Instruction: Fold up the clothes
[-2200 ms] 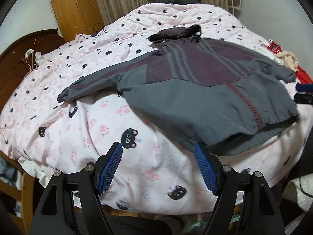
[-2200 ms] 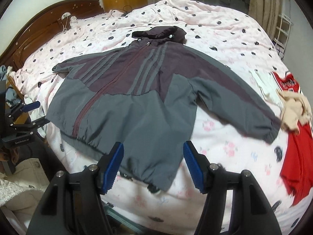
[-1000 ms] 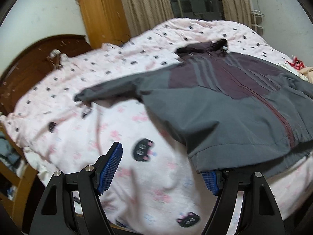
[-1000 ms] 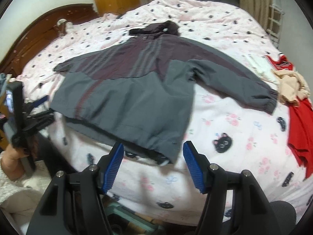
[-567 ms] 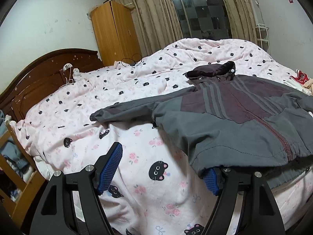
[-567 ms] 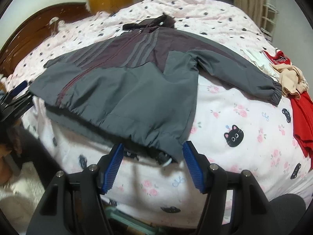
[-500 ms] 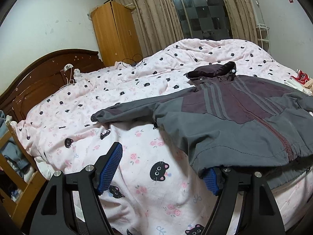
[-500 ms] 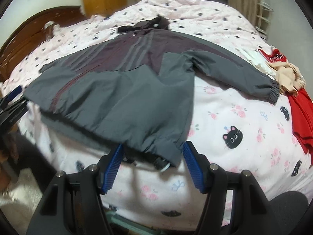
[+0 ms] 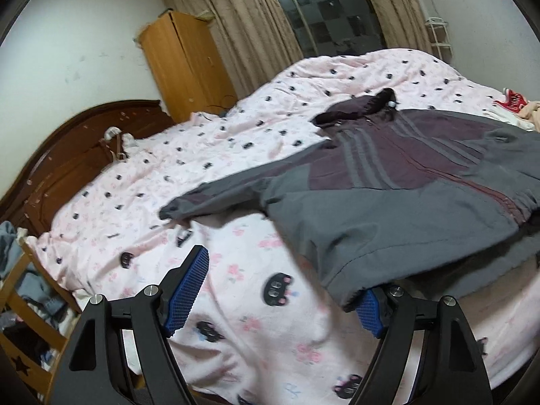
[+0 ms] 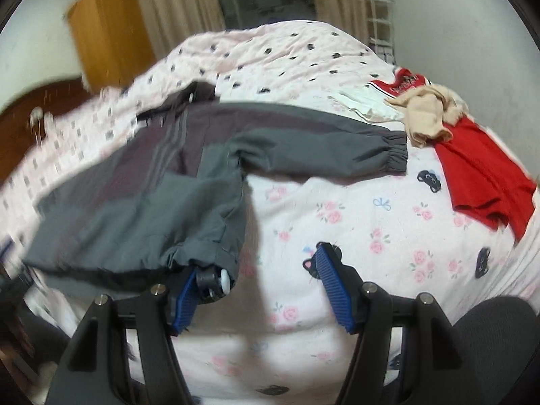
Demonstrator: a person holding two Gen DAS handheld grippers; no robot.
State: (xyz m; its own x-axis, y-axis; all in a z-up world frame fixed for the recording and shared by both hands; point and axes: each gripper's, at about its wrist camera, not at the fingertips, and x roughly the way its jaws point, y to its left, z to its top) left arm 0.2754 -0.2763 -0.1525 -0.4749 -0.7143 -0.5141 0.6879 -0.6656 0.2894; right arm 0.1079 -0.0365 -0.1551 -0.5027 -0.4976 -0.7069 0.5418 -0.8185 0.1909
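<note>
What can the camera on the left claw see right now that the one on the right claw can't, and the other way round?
Only the left view shows the jacket's long left sleeve stretched across the quilt and a wooden chair beside the bed. Only the right view shows the red garment, the beige cloth bunched on it, and the jacket's cuffed right sleeve. Both show the grey and maroon jacket, the pink cat-print quilt, the wardrobe, the curtains, and blue-padded claws held open, with the lifted hem draped over one pad.
</note>
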